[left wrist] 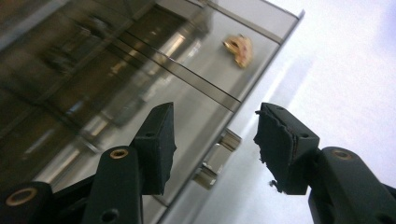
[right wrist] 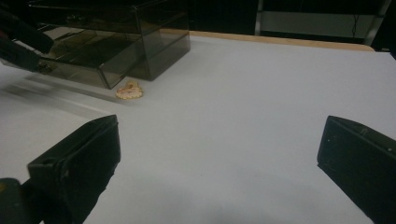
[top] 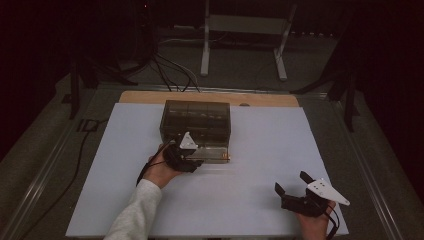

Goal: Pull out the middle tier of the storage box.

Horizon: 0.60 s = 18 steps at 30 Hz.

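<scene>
Drawer (top: 212, 151) of a smoky see-through box (top: 196, 120) stands pulled out toward the person, its long axis running left to right across the white table (top: 260, 150), its front facing the near edge. The box sits at the far middle of the table. The left gripper (top: 192, 161) is at the drawer's front; in the left gripper view its jaws stand a little apart on either side of the small metal handle (left wrist: 215, 159), and the pads seem not to press on it, though the angle is poor. A small pale-orange trinket (right wrist: 129, 90) lies at the drawer's right front corner. The right gripper (top: 292, 186) rests near the right front of the table, jaws wide, nothing between them.
</scene>
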### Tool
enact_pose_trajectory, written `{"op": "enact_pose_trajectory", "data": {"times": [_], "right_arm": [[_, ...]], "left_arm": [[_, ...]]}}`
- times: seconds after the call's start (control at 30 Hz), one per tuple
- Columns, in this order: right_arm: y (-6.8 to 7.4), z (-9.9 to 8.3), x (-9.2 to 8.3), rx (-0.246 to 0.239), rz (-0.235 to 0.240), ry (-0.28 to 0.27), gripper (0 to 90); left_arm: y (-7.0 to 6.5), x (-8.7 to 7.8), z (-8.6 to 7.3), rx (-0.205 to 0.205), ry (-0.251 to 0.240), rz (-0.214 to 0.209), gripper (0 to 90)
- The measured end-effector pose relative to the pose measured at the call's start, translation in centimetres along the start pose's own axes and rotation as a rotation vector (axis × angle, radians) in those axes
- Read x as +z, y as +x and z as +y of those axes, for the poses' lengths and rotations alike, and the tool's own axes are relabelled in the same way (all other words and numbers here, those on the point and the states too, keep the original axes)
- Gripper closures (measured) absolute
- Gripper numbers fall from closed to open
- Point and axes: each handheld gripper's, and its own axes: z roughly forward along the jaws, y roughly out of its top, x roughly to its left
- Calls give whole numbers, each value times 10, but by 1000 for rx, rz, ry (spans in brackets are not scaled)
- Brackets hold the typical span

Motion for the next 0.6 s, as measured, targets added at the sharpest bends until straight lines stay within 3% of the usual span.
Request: {"op": "enact_pose_trajectory", "data": {"times": [0.1, 0.17, 0.47, 0.53, 0.6], "right_arm": [[0, 0, 0, 5, 1, -1, 0], [0, 0, 0, 6, 1, -2, 0], [0, 0, 0, 2, 1, -1, 0], [0, 0, 0, 3, 0, 0, 0], [0, 0, 0, 1, 0, 2, 1]], "left_arm": [[3, -5, 0, -23, -29, 14, 460], [5, -7, 0, -49, -45, 0, 441], [6, -21, -2, -117, -134, 77, 138], [7, -23, -2, -137, -136, 81, 15], [8, -26, -4, -149, -151, 88, 5]]}}
